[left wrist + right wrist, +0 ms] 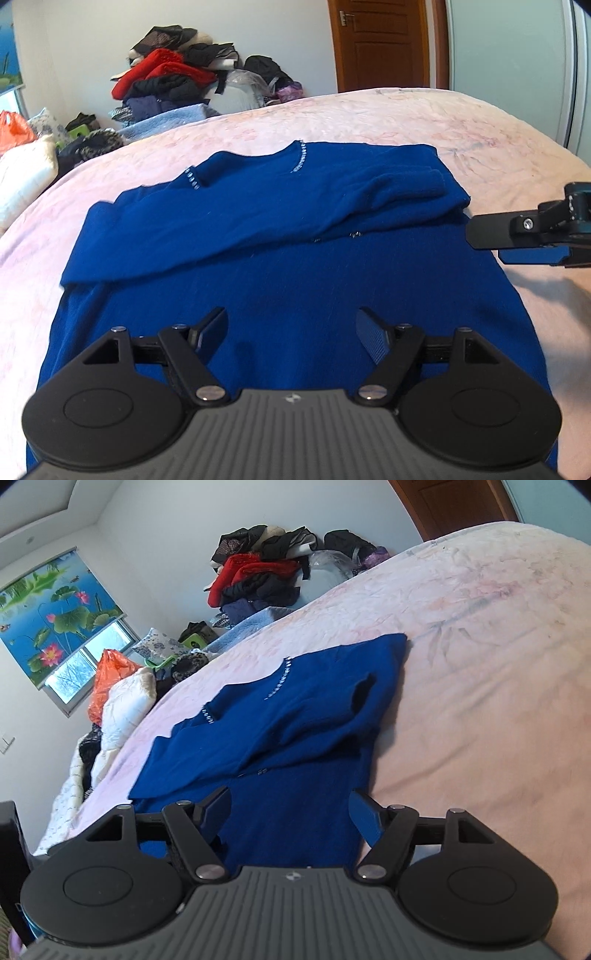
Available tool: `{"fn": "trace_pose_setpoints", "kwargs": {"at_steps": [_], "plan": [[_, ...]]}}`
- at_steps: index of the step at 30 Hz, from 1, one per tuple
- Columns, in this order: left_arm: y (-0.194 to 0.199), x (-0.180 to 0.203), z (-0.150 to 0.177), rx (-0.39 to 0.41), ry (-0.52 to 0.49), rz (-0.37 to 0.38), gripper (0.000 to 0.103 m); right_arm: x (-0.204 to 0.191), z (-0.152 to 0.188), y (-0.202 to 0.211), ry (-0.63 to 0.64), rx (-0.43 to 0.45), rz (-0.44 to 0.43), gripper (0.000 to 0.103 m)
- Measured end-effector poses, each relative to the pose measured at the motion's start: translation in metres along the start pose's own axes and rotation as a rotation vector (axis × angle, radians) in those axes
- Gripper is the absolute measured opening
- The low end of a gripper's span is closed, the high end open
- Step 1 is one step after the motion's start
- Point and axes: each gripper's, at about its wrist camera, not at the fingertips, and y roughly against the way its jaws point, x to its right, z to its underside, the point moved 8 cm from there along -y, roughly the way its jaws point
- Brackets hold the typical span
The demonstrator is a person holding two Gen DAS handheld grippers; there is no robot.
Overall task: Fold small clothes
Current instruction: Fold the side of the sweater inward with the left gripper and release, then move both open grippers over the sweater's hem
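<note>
**Camera Placement**

Both wrist cameras sit low and close above the blue sweater [288, 229] on the bed [406, 114], looking forward and downward. The left view faces squarely across it toward the door [380, 44]. The right view is rolled, facing the window [88, 653]. Both share the sweater and clothes pile [258, 576].

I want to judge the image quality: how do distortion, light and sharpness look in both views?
Left wrist view: fisheye bends the bed edge into an arc; blue sweater sharp, evenly lit. Right wrist view: horizon tilted, window bright, sweater's near left edge slightly blurred.
</note>
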Motion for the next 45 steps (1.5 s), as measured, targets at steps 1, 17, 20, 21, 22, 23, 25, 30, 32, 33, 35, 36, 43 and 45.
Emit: {"fn": "trace_pose_setpoints", "kwargs": {"at_steps": [1, 17, 20, 21, 22, 23, 25, 30, 32, 33, 35, 36, 43, 45], "plan": [[0.003, -0.002, 0.003, -0.003, 0.007, 0.001, 0.076, -0.002, 0.003, 0.002, 0.001, -0.002, -0.001, 0.074], [0.027, -0.027, 0.039, -0.019, 0.089, -0.044, 0.077, -0.020, 0.052, 0.015, 0.030, -0.032, -0.010, 0.096], [0.030, -0.030, 0.048, -0.025, 0.096, -0.049, 0.077, -0.028, 0.060, 0.020, 0.006, -0.012, -0.076, 0.101], [0.031, -0.031, 0.051, -0.028, 0.099, -0.051, 0.077, -0.032, 0.063, 0.021, -0.001, -0.010, -0.110, 0.101], [0.032, -0.032, 0.054, -0.030, 0.102, -0.052, 0.077, -0.037, 0.068, 0.022, -0.002, -0.015, -0.142, 0.101], [0.033, -0.033, 0.057, -0.033, 0.107, -0.050, 0.077, -0.042, 0.072, 0.022, 0.001, -0.024, -0.164, 0.101], [0.037, -0.037, 0.060, -0.030, 0.121, -0.051, 0.079, -0.055, 0.079, 0.022, 0.010, -0.031, -0.201, 0.101], [0.046, -0.044, 0.065, -0.016, 0.124, -0.078, 0.080, -0.087, 0.097, 0.020, 0.012, -0.013, -0.278, 0.102], [0.051, -0.046, 0.067, -0.019, 0.116, -0.087, 0.080, -0.091, 0.101, 0.017, 0.027, -0.013, -0.250, 0.102], [0.053, -0.046, 0.068, -0.028, 0.109, -0.092, 0.080, -0.092, 0.101, 0.016, 0.045, -0.029, -0.226, 0.102], [0.061, -0.048, 0.069, -0.029, 0.110, -0.082, 0.080, -0.093, 0.100, 0.021, 0.087, -0.043, -0.190, 0.101], [0.065, -0.048, 0.069, -0.026, 0.111, -0.071, 0.080, -0.093, 0.099, 0.025, 0.103, -0.050, -0.175, 0.101], [0.083, -0.044, 0.078, -0.029, 0.088, -0.016, 0.080, -0.083, 0.108, 0.053, 0.137, -0.116, -0.095, 0.102], [0.087, -0.045, 0.082, -0.034, 0.088, -0.003, 0.080, -0.077, 0.111, 0.061, 0.131, -0.125, -0.085, 0.102]]}}
